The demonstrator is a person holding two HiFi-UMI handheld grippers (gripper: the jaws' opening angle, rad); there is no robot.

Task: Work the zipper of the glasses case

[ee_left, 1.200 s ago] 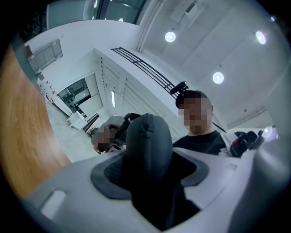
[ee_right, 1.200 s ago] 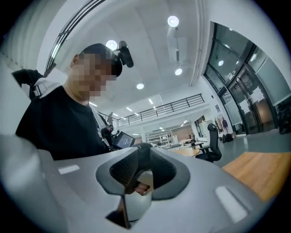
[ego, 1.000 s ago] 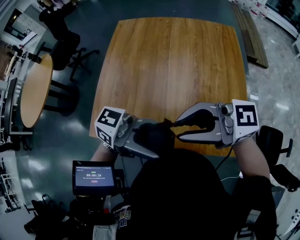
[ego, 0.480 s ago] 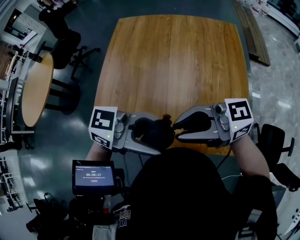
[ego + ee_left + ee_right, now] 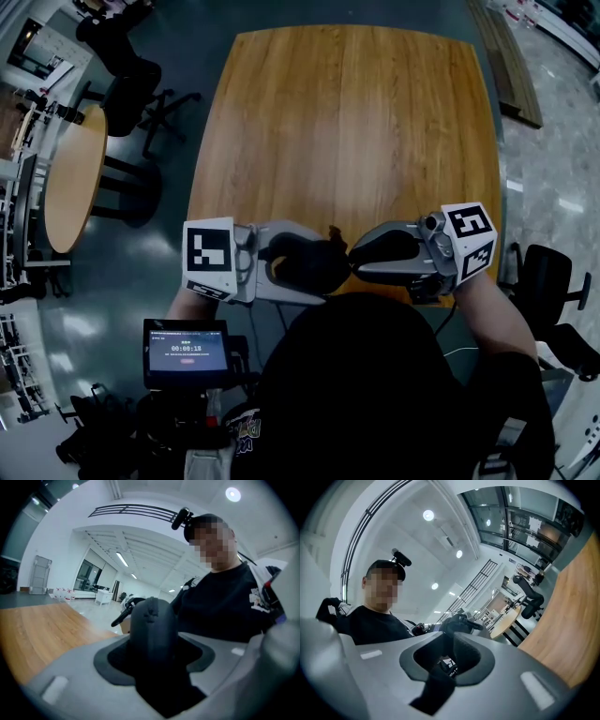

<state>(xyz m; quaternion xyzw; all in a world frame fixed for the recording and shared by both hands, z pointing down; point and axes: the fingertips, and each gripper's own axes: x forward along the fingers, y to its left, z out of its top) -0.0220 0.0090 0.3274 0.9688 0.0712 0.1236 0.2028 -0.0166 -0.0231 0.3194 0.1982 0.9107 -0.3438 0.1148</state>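
Over the table's (image 5: 347,122) near edge, the left gripper (image 5: 317,274) clamps the dark glasses case (image 5: 302,262). The right gripper (image 5: 354,266), jaws just narrowed to a slit, meets the case's right end. Whether they pinch anything is unclear.

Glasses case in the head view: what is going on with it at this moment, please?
A person stands at the near edge of a wooden table with two handheld grippers. The left gripper clamps the dark glasses case. The right gripper has just been closing its jaws, with the case's dark zipper pull between them, and appears to pinch it.
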